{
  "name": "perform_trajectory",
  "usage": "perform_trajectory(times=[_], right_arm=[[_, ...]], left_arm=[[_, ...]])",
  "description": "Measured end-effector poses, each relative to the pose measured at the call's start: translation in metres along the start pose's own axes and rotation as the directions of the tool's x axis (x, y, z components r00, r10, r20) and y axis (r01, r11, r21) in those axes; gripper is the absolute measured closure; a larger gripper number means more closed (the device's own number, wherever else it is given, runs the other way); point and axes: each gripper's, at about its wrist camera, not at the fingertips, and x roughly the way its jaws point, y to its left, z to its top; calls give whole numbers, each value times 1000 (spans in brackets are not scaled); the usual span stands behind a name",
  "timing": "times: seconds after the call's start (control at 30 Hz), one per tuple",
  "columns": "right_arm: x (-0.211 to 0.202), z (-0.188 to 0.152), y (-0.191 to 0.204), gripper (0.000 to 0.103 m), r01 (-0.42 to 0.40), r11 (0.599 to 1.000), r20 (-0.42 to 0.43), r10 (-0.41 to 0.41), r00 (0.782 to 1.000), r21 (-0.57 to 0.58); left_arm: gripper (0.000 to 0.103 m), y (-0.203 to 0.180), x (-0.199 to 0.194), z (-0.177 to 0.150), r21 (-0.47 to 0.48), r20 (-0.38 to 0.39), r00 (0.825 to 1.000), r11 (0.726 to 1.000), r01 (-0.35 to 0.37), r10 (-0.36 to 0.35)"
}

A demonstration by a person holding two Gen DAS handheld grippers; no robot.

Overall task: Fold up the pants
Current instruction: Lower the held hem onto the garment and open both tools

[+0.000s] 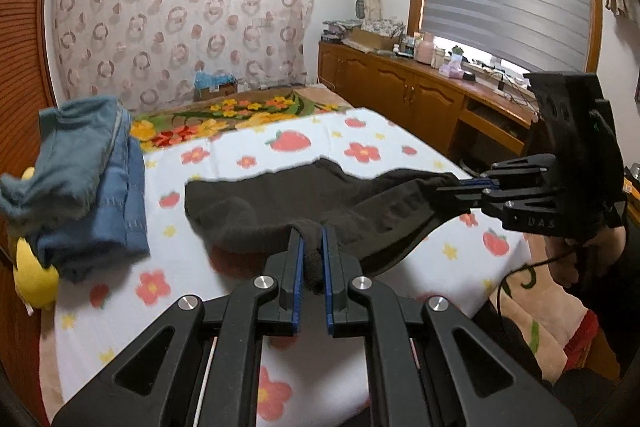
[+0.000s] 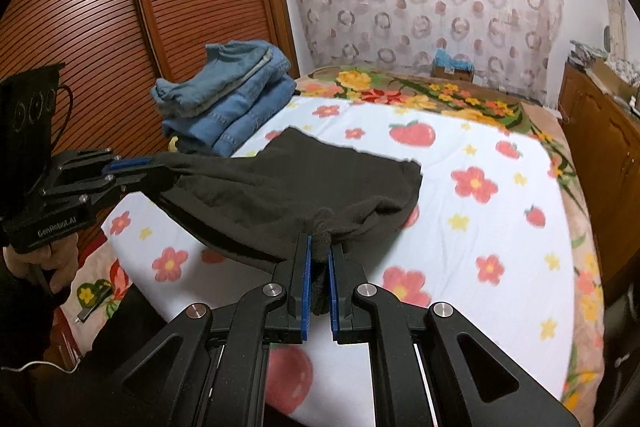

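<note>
Right tool (image 2: 318,247) pinches the dark pants (image 2: 304,183); left tool (image 2: 154,167) grips the other end above the bed (image 2: 500,259).

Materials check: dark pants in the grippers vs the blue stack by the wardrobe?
Dark pants: soft matte knit, maybe fleece or jersey; fuzzy nap, limp drape, bunches between the fingers.
Blue stack: looks like denim; faded wash, visible topstitched seams, stiff thick folds.

One pair of dark pants (image 1: 304,199) is spread on one bed (image 1: 280,379). Two grippers, left gripper (image 1: 311,247) and right gripper (image 2: 319,251), each have two fingers. One stack of folded jeans (image 2: 228,99), one yellow plush toy (image 1: 34,275), one cardboard box (image 2: 452,69).
</note>
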Motion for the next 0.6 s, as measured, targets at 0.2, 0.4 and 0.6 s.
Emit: perform_trajectory(times=[0.2, 0.4, 0.6], right_arm=[[8, -20, 3, 96, -19, 999, -38, 21, 999, 33], [12, -38, 6, 96, -37, 996, -56, 42, 998, 82], [19, -51, 14, 96, -16, 997, -82, 22, 996, 72]], left_arm=[[94, -4, 6, -36, -43, -52, 999, 999, 9, -11], [94, -8, 9, -65, -80, -99, 995, 997, 3, -11], [94, -7, 14, -78, -110, -125, 992, 994, -2, -12]])
